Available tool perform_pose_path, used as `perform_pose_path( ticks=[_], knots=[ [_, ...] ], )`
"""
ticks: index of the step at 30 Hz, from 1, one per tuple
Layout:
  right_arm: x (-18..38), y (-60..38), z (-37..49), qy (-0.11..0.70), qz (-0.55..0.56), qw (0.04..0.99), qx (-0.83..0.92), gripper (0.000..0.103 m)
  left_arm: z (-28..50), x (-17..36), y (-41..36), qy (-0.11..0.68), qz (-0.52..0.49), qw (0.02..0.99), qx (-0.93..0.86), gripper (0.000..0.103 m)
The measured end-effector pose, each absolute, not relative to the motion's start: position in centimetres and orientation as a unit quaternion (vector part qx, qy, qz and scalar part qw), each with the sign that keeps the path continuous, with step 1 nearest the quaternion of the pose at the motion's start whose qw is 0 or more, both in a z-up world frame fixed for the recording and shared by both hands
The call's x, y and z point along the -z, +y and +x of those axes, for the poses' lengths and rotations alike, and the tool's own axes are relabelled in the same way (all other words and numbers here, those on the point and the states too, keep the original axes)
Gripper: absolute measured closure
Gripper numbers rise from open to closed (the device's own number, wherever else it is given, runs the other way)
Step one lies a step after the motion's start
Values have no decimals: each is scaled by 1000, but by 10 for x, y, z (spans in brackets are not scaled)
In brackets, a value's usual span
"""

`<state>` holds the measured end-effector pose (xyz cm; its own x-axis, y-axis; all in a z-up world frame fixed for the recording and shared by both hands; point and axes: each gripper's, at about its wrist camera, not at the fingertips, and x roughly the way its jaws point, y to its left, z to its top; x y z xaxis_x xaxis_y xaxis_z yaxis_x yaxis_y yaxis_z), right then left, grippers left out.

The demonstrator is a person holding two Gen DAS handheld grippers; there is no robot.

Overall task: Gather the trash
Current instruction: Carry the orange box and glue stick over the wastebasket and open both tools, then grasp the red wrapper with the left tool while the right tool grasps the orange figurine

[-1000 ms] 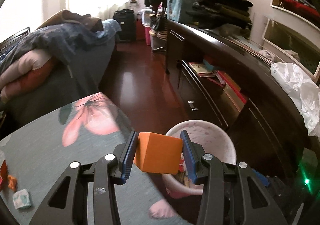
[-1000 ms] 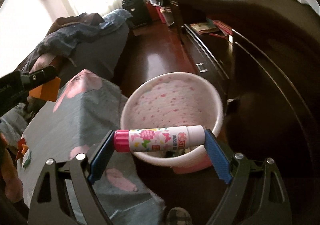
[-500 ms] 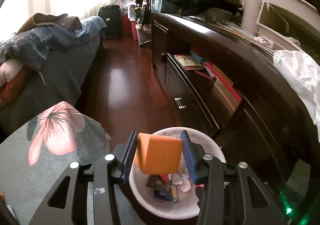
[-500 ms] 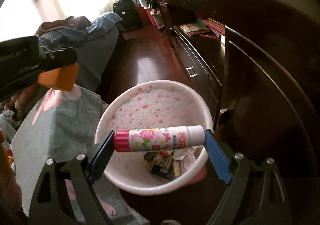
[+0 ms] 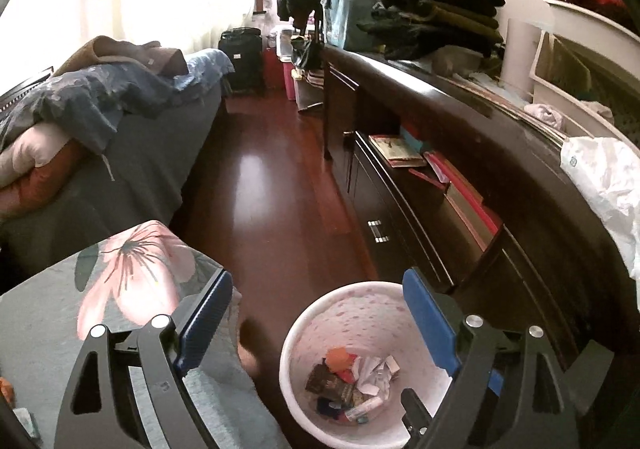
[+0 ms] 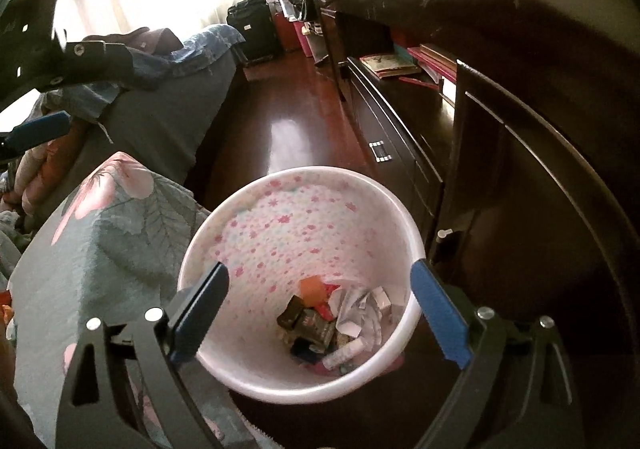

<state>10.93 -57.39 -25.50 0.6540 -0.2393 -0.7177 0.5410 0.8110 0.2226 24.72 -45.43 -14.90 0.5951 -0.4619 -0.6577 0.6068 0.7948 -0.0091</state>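
A white bin with pink flower dots (image 5: pixel 344 313) (image 6: pixel 300 205) stands on the floor between the table and the dark cabinet. Inside lie the orange block (image 5: pixel 338 356) (image 6: pixel 312 286), the glue stick (image 5: pixel 364 409) (image 6: pixel 344 354), crumpled paper (image 6: pixel 360 309) and dark wrappers. My left gripper (image 5: pixel 318 325) is open and empty above the bin's near left side. My right gripper (image 6: pixel 320 313) is open and empty directly over the bin. The left gripper also shows at the upper left of the right wrist view (image 6: pixel 36 129).
A table with a grey floral cloth (image 5: pixel 120 289) (image 6: pixel 100 233) is at the left, with small scraps (image 5: pixel 6 389) at its far left edge. A dark cabinet (image 5: pixel 460 189) runs along the right. A bed with bedding (image 5: pixel 100 117) is behind. Red wooden floor (image 5: pixel 264 185) lies between.
Both grippers opened. The orange block dropped from the left gripper and the glue stick from the right one; both now lie in the bin. The left gripper shifted left.
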Motion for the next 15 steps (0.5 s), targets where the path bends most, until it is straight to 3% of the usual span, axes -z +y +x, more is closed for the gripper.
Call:
perform_pose_path(
  ticks=[15],
  knots=[
    [206, -504, 96, 360, 174, 897, 189, 8, 234, 116, -366, 314, 93, 912, 249, 11]
  ],
)
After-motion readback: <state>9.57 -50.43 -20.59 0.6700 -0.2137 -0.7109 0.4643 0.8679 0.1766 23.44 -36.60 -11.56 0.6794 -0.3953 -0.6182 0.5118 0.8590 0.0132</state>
